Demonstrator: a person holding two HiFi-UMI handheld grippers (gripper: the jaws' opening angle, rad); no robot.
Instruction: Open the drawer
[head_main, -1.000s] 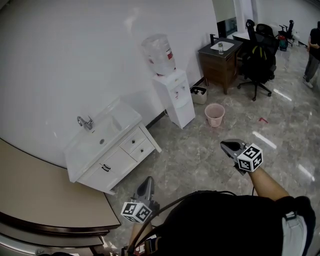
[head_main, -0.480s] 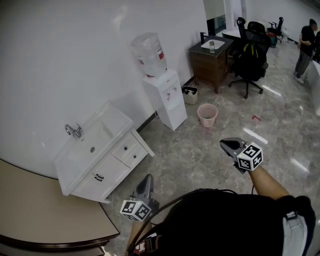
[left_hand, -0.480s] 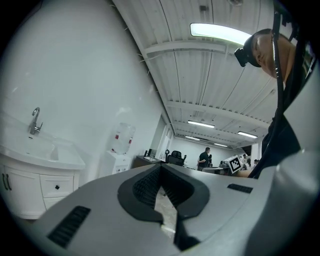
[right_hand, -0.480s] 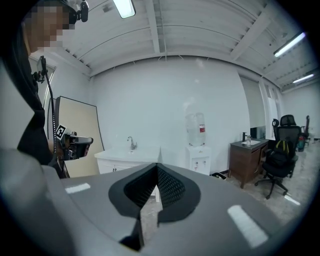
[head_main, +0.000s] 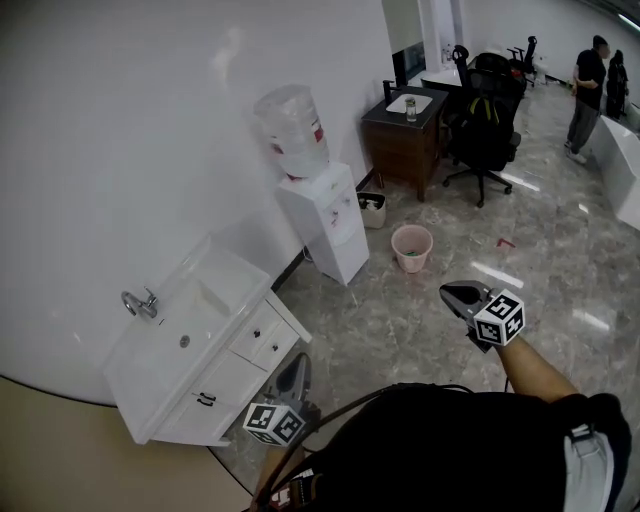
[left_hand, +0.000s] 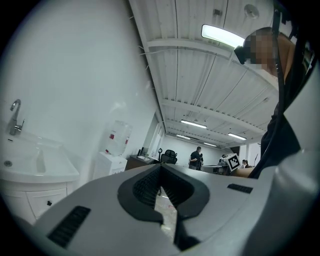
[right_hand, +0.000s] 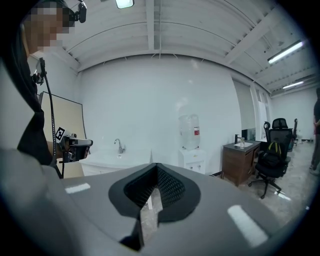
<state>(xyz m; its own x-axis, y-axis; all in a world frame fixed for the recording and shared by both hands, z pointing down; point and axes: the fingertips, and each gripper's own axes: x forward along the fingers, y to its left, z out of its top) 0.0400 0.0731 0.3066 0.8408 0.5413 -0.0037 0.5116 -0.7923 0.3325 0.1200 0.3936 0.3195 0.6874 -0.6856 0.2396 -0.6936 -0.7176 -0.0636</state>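
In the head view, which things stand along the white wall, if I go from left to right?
white sink cabinet with drawers → white water dispenser with a clear bottle on top → dark brown wooden cabinet → black office chair

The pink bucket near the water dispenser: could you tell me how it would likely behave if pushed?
The pink bucket is probably light: it looks like thin open-topped plastic. It would likely slide rather than tip, standing squat on the glossy floor. Its contents are too small to make out.
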